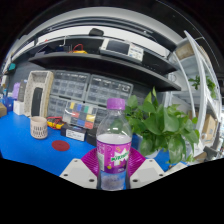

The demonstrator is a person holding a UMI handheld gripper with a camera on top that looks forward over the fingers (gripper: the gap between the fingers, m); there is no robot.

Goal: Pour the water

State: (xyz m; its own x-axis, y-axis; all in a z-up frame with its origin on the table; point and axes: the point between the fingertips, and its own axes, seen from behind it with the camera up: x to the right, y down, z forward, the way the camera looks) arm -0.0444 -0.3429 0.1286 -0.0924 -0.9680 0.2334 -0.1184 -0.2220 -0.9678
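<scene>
A clear plastic bottle [113, 143] with a purple cap and a purple label stands upright between my gripper's [113, 168] two fingers. Both magenta pads [89, 163] press against its sides, so the gripper is shut on the bottle. The bottle's lower part, below the label, looks clear with water in it. A small woven cup [39, 126] stands on the blue table [25, 150] well to the left, beyond the fingers.
A green leafy plant [165, 125] in a glass vase stands just right of the bottle. A red round coaster [62, 145] lies on the table left of the bottle. Shelves with drawer boxes [80, 95] run along the back.
</scene>
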